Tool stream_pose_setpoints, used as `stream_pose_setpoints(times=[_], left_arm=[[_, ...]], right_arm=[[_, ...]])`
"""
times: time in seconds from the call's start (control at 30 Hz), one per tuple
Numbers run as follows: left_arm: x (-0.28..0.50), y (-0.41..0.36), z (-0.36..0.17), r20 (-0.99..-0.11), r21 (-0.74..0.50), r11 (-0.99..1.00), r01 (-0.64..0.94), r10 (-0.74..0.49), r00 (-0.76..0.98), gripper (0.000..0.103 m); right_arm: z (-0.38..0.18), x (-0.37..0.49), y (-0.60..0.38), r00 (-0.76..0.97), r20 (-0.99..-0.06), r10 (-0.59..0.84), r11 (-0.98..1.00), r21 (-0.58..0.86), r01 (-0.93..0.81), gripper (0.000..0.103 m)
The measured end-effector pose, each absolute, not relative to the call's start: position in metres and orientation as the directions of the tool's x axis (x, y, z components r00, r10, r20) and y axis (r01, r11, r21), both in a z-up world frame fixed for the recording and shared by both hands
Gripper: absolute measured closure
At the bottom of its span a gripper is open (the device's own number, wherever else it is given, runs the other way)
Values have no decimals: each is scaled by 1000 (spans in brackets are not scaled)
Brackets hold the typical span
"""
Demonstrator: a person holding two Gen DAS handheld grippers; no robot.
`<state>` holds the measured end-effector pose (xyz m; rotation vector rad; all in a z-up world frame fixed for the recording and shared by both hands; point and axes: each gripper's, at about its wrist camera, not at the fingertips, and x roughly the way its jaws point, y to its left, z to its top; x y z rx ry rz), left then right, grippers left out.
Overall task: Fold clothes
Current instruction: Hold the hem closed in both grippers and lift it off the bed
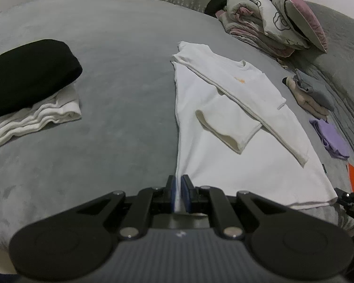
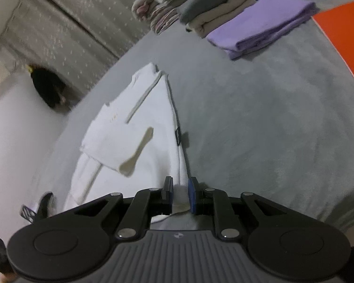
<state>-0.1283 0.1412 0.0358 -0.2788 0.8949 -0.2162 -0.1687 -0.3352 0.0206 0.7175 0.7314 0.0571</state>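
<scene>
Mid-fold on the bed (image 1: 129,47): left hand-held gripper (image 1: 179,189) pinching white long-sleeved shirt (image 1: 224,155) hem corner; right hand-held gripper (image 2: 179,194) partly open, seemingly ungripped. Next: clamp, lift hem toward collar.

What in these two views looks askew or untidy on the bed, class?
The white shirt lies half folded: one sleeve is laid at a slant across the body rather than squared. The stack at the left is uneven too, with a black garment overhanging rumpled white cloth. Nothing looks spilled or damaged.
</scene>
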Motion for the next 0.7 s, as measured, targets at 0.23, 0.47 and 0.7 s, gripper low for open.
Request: stream_pose_setpoints(times=[0.23,0.47,0.7], left_arm=[[-126,141,33,-745,-331,941,62,-302,595,96],[-130,146,41,-707,-357,932,59,-311,635,96],[-133,142,47,-701,-326,942,81,-298,648,96]], right_arm=[[17,-167,-328,747,-599,290,779,601,180,85],[32,-181,-336,825,-516,232,767,618,172,94],[39,-183,-329,830,-519,205,805,571,159,94]])
